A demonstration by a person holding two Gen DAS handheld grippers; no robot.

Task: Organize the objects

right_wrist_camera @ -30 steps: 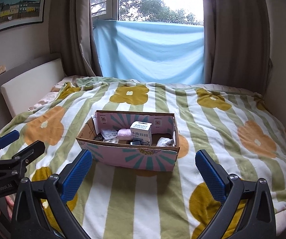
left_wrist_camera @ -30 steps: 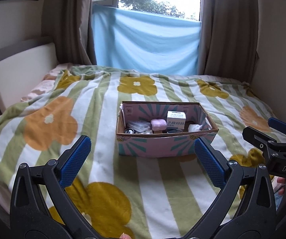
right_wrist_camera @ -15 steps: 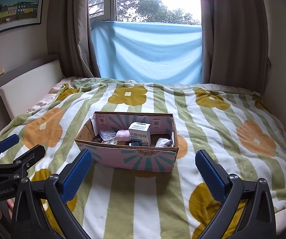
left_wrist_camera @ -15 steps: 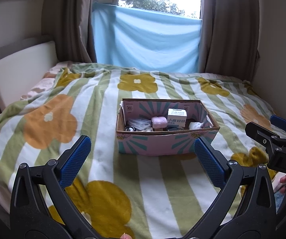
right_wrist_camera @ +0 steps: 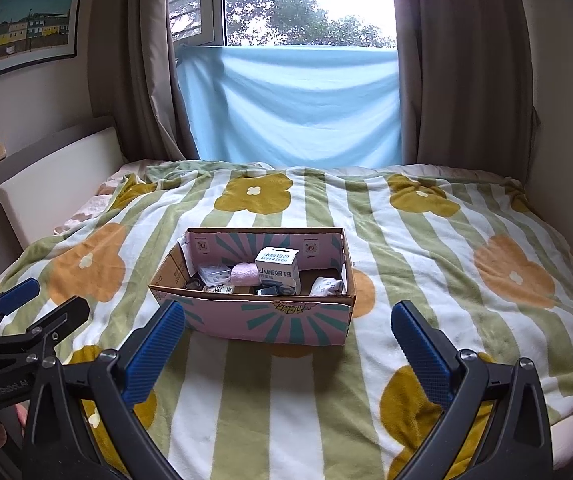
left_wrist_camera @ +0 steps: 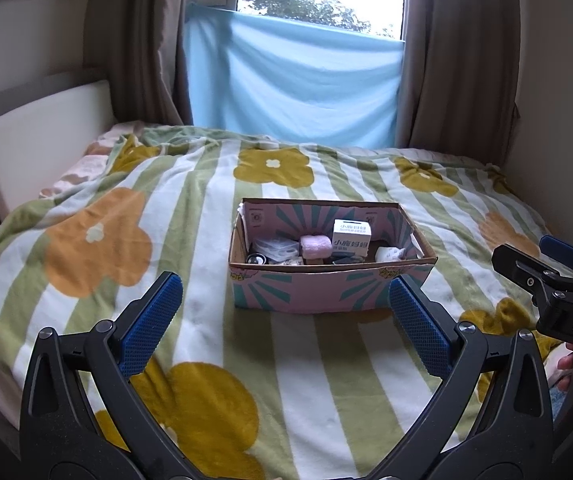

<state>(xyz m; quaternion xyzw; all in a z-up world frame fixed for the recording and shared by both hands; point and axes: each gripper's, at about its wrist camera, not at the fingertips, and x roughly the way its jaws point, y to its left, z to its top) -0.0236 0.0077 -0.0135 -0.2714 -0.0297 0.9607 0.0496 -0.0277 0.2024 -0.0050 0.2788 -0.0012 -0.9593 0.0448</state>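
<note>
While box (right_wrist_camera: pixel 286 320) sits mid-blanket (right_wrist_camera: pixel 426 248) | curtained window (right_wrist_camera: pixel 306 4) behind

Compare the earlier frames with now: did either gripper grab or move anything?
No grabs. Both views pitched slightly, so the cardboard box shifted a little in frame. Left gripper and right gripper remain open and empty; the box's contents look unmoved.
</note>
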